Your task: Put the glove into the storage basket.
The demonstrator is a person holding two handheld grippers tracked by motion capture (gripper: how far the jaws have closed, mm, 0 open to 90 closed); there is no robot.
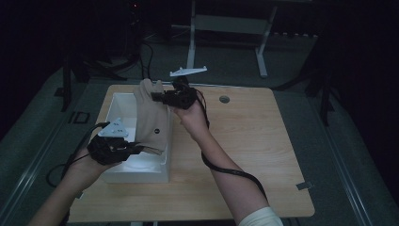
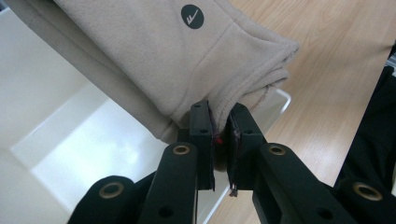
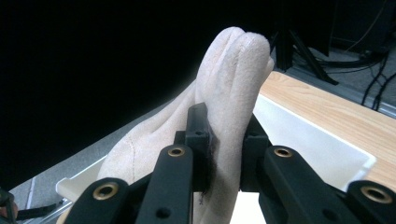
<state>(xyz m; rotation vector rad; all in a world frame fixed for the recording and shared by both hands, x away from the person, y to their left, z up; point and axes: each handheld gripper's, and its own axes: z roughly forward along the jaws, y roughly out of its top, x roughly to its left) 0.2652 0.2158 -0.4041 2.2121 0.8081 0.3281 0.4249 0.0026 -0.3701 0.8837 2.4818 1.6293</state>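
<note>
left gripper [image 1: 136,149] clamps hem of folded beige fleece garment [image 1: 151,117] over white plastic bin [image 1: 113,109]; right gripper [image 1: 157,97] pinches far fold. best lower both ends level, keep garment folded, inside bin walls.

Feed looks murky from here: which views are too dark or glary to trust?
High view: dim, surroundings nearly black, a bright patch on the white plastic bin. Left gripper view: well lit, folded beige fleece garment sharp. Right gripper view: left half black, black fingers slightly soft.
</note>
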